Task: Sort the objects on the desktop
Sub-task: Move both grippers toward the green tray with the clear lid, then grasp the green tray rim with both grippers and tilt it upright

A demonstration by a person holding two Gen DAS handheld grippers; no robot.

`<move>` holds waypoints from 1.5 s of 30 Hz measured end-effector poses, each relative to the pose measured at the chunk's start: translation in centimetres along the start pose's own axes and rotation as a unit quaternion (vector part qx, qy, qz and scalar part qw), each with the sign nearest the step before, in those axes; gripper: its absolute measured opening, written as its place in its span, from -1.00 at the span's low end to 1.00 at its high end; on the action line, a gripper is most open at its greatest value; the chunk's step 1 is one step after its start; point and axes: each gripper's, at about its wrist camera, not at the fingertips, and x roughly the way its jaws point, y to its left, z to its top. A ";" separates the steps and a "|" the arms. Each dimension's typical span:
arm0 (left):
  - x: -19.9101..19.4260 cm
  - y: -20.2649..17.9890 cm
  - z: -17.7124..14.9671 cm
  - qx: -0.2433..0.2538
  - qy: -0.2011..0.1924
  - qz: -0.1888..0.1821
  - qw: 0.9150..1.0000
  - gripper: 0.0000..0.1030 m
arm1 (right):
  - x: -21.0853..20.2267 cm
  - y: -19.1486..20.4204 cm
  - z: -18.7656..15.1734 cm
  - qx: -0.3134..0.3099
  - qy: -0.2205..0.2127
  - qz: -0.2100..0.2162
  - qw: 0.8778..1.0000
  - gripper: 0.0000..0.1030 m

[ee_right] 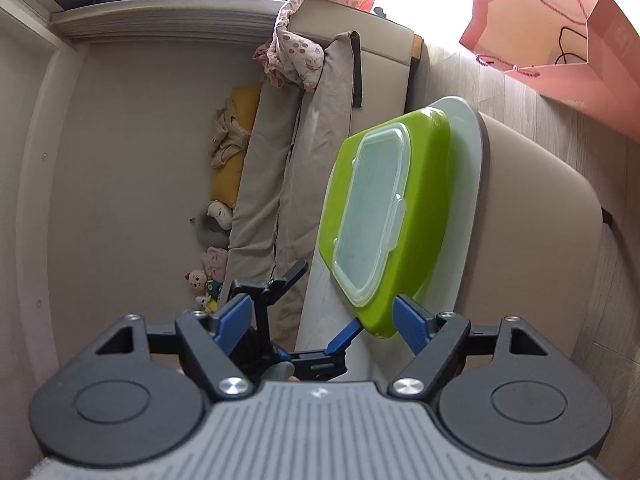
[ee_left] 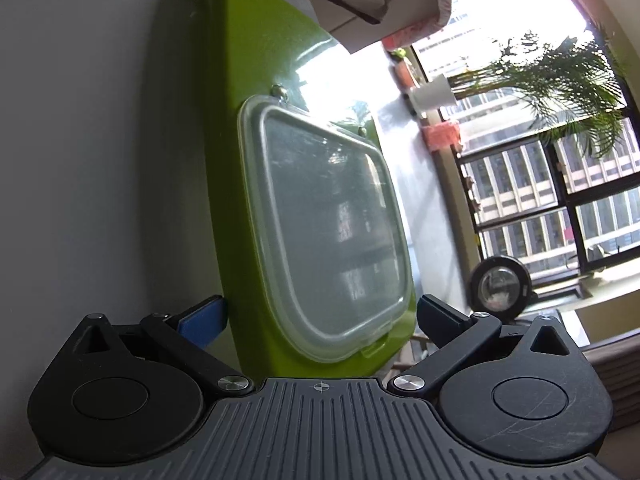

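A lime-green rectangular container [ee_left: 256, 92] lies on a white table [ee_left: 80, 160], with a clear plastic lid [ee_left: 328, 236] resting on top of it. My left gripper [ee_left: 320, 320] is open, its blue-padded fingers [ee_left: 202, 322] straddling the container's near end without clearly pinching it. In the right wrist view the same green container [ee_right: 420, 216] and clear lid [ee_right: 372, 220] sit on the white table [ee_right: 464, 184]. My right gripper [ee_right: 324, 320] is open and empty, just short of the container's near corner. The left gripper [ee_right: 320, 344] shows there, at the container's end.
A pink paper bag [ee_right: 560, 40] stands on the wooden floor beyond the table. A beige sofa [ee_right: 280, 184] with blankets and soft toys [ee_right: 208, 280] lies to one side. A window with a potted palm [ee_left: 560, 92] and a round fan [ee_left: 500, 284] are in the background.
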 end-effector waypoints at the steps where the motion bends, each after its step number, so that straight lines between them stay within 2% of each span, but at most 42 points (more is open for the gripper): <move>1: 0.2 0.3 0.0 0.002 -0.004 -0.001 1.000 1.00 | 0.3 -0.2 -0.2 -0.003 0.006 0.003 1.000 0.55; 5: 0.1 0.8 0.2 -0.018 -0.014 -0.010 1.000 0.99 | 1.9 -1.3 -1.0 0.006 0.025 0.012 1.000 0.56; 6: 0.1 0.9 0.3 -0.028 -0.017 -0.008 0.999 0.90 | 2.4 -1.6 -1.2 0.014 0.026 0.010 1.000 0.56; 7: 0.1 0.9 0.4 -0.034 -0.016 -0.001 0.999 0.40 | 2.9 -2.0 -1.4 0.023 0.028 0.007 0.999 0.55; 8: 0.4 0.9 0.4 -0.041 -0.008 0.013 0.999 0.06 | 3.4 -2.2 -1.5 0.028 0.029 0.004 0.999 0.55; 9: 0.6 1.2 0.5 -0.048 -0.002 0.024 0.999 -0.09 | 3.9 -2.5 -1.6 0.033 0.030 0.000 0.999 0.55; 14: -0.1 1.6 0.5 -0.073 0.001 0.022 0.997 -0.12 | 6.0 -2.9 -2.3 0.052 0.025 -0.015 0.998 0.55; 18: -0.8 1.7 0.5 -0.107 0.012 0.001 0.994 -0.22 | 7.9 -3.0 -2.9 0.068 0.024 -0.020 0.997 0.55; 21: -1.7 1.2 0.2 -0.096 0.013 -0.004 0.995 -0.27 | 9.3 -3.1 -3.1 0.090 0.017 -0.030 0.995 0.53; 24: -1.7 0.8 0.1 -0.089 0.016 -0.003 0.996 -0.28 | 10.5 -2.9 -2.8 0.104 -0.012 -0.035 0.994 0.44; 26: -1.6 1.1 0.2 -0.101 0.018 -0.004 0.995 -0.28 | 11.3 -2.6 -2.4 0.101 -0.032 -0.042 0.993 0.44; 29: -1.6 1.4 0.2 -0.104 0.009 -0.005 0.995 -0.28 | 11.7 -2.8 -2.4 0.110 -0.042 -0.050 0.992 0.40; 31: -1.5 1.2 0.5 -0.103 0.006 -0.004 0.995 -0.27 | 11.9 -2.9 -2.3 0.116 -0.048 -0.055 0.991 -0.16; 34: -1.9 0.8 0.2 -0.088 0.019 0.000 0.996 -0.26 | 12.3 -3.1 -2.3 0.125 -0.057 -0.062 0.989 -0.23; 38: -2.9 -0.2 -1.4 -0.070 0.033 0.010 0.997 -0.19 | 9.6 -3.1 -2.9 0.111 -0.048 -0.064 0.991 -0.23; 42: -4.3 -0.9 -4.1 -0.055 0.061 0.032 0.996 -0.02 | 5.4 -4.0 -3.2 0.103 -0.017 -0.068 0.992 -0.23; 45: -5.3 -1.6 -5.9 -0.041 0.072 0.042 0.996 0.09 | 2.0 -4.9 -3.9 0.105 -0.010 -0.068 0.992 -0.21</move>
